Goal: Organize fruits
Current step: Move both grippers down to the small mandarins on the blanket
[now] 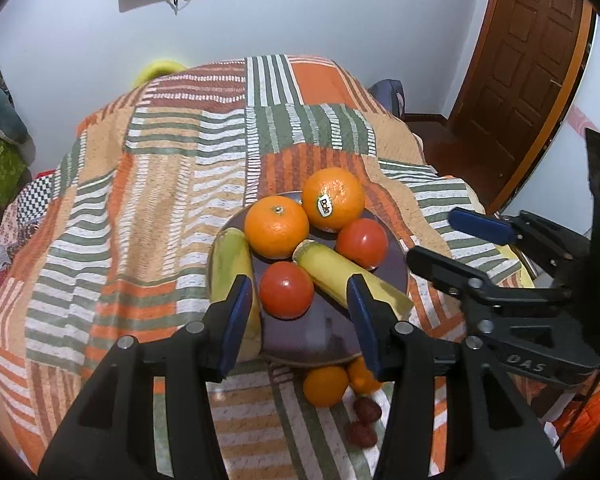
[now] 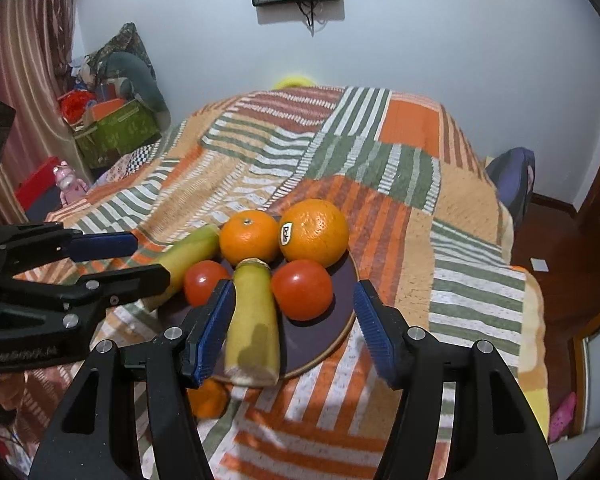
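A dark purple plate [image 1: 312,336] on the striped bedspread holds two oranges [image 1: 334,198] [image 1: 277,226], two tomatoes [image 1: 286,290] [image 1: 362,242] and two banana pieces [image 1: 230,272] [image 1: 352,278]. My left gripper [image 1: 298,300] hovers open over the near tomato, its blue pads clear of it. In the right wrist view my right gripper [image 2: 294,292] is open above the plate [image 2: 324,336]. The middle banana piece [image 2: 254,320] and a tomato [image 2: 302,290] lie between its fingers, and neither is gripped. Each gripper also shows from the side in the other's view.
Two small oranges [image 1: 326,386] and two strawberries [image 1: 366,408] lie on the bedspread [image 1: 160,200] in front of the plate. Boxes and soft toys [image 2: 116,128] are piled at the bed's far left. A wooden door [image 1: 528,80] stands to the right.
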Demonstrator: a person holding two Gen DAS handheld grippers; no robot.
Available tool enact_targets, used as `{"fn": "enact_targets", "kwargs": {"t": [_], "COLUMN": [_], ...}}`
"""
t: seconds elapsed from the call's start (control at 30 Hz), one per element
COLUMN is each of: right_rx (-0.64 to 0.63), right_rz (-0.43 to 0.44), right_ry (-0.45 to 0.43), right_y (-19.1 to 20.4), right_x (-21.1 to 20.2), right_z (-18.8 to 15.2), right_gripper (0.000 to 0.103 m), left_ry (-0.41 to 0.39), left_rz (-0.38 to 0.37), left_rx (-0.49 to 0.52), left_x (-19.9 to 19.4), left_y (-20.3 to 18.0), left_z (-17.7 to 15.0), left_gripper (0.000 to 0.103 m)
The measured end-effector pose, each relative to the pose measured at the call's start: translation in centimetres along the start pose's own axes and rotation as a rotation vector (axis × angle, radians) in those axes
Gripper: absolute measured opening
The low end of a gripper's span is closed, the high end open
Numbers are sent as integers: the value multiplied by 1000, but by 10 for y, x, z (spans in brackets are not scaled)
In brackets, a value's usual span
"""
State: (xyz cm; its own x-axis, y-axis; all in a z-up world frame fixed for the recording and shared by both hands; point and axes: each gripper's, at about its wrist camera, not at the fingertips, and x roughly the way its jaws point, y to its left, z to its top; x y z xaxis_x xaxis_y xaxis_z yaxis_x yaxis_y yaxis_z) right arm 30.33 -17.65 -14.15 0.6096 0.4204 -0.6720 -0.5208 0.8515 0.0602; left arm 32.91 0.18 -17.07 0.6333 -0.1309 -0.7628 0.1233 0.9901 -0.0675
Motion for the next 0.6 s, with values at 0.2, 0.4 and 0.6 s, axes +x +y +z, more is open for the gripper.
{"fn": "enact_targets", "kwargs": {"t": [0.2,0.4,0.6], "right_rx": [-18,-23,-20], "right_rz": [-11,-9,15], "right_ry": [-10,8,67], "right_y": [10,20,29], "right_x": [-19,-30,-22], "right_z": [-10,-26,-49], "right_gripper": [62,63,66], "left_ry": [-4,33,83], "left_rz": [16,21,11], "left_rx": [3,7,12], "left_x": [-22,-30,-29], "left_y": [4,7,16], "left_z": [-15,-39,-63], "left_gripper": [57,61,61]}}
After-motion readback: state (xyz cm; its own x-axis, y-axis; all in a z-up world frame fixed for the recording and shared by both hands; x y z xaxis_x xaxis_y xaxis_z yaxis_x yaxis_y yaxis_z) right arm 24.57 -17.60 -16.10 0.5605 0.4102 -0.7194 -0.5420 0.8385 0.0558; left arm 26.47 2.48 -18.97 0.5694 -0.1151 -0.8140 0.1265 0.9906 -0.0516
